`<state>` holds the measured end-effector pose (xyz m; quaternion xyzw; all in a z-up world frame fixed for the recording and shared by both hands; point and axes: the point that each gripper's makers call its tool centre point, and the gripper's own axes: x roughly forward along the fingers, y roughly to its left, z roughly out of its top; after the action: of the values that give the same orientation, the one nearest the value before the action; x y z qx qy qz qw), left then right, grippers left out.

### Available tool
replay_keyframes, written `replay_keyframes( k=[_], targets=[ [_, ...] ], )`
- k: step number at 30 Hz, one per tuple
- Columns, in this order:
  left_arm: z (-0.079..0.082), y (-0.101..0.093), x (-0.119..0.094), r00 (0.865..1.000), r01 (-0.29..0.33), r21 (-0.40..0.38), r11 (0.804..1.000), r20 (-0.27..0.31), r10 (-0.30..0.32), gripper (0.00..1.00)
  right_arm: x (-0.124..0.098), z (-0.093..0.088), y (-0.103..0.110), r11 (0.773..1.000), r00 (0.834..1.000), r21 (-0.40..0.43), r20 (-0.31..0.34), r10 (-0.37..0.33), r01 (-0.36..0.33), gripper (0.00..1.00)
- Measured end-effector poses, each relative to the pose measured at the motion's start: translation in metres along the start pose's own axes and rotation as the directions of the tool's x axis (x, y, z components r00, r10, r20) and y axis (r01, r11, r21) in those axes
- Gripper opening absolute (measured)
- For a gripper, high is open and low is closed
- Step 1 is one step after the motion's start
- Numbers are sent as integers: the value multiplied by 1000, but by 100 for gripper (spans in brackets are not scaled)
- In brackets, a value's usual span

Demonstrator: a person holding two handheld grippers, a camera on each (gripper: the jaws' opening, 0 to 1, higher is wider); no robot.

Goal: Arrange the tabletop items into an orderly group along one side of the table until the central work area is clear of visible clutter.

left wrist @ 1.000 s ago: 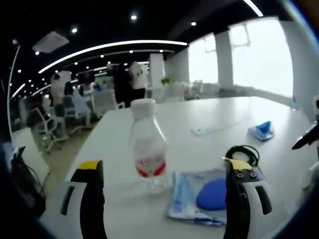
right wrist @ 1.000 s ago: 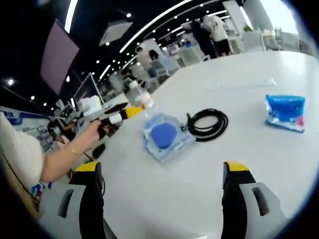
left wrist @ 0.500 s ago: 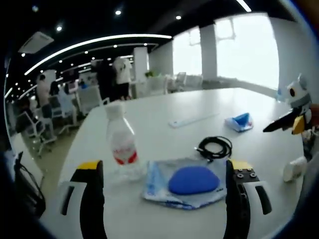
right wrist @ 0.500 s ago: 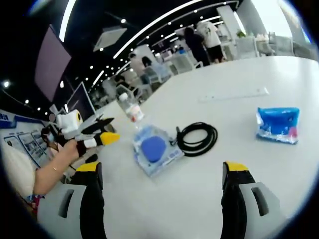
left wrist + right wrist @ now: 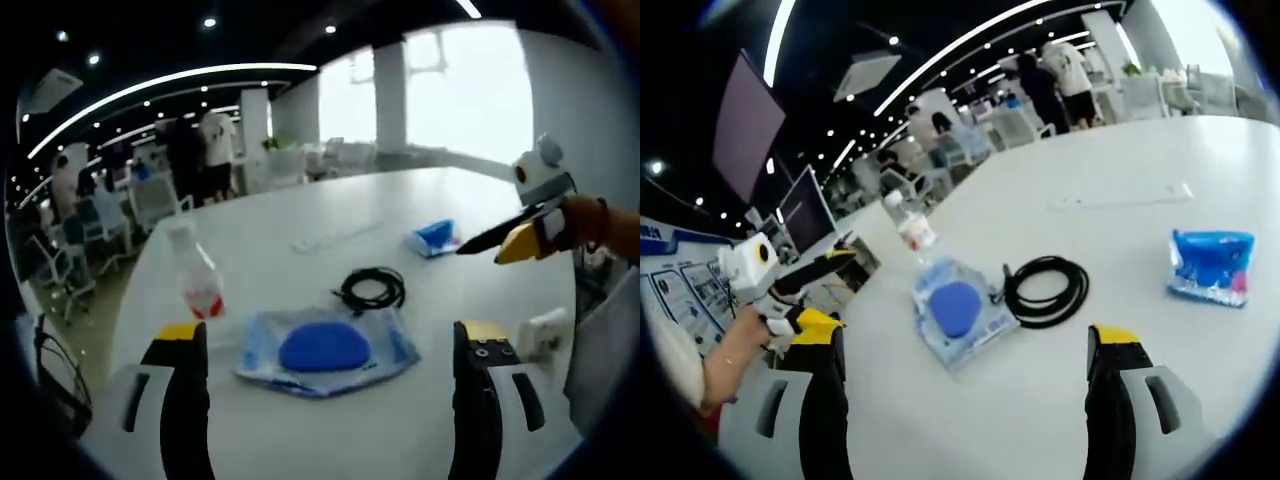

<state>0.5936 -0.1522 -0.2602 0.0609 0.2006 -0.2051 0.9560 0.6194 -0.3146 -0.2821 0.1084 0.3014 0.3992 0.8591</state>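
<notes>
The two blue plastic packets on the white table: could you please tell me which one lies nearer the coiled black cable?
The clear packet with the round blue pad: its edge nearly meets the coiled black cable. The smaller all-blue packet lies well apart, across bare white table.

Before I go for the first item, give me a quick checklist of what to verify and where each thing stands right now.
1. Left gripper open and empty: ok, jaws spread wide with nothing between them.
2. Right gripper open and empty: ok, same.
3. Clear pouch with the blue pad within easy approach: ok, it lies flat just ahead of the left gripper.
4. Water bottle upright and capped: ok, standing beside the pouch.
5. Black cable tidy enough to lift in one go: ok, coiled, lying beside the pouch; whether it touches is unclear.
6. Centre of the table cleared: not ok, the pouch, bottle, cable, blue packet and a flat white strip lie spread out.
</notes>
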Motion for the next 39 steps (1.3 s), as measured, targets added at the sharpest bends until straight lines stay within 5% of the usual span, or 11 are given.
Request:
replay_keyframes(
  k=[7, 18, 39],
  targets=[
    [-6, -21, -11, 998, 24, 28, 999, -51, -22, 99, 5, 3, 0, 1000, 1000, -16, -10, -12, 12, 99],
    [-4, -40, -34, 999, 25, -38, 999, -34, -26, 99, 23, 13, -15, 998, 997, -46, -49, -54, 52, 99],
    [-2, -54, -57, 1000, -20, -142, 990, -7, 19, 99, 87, 1, -79, 972, 966, -46, -106, -234, 230, 86]
  ],
)
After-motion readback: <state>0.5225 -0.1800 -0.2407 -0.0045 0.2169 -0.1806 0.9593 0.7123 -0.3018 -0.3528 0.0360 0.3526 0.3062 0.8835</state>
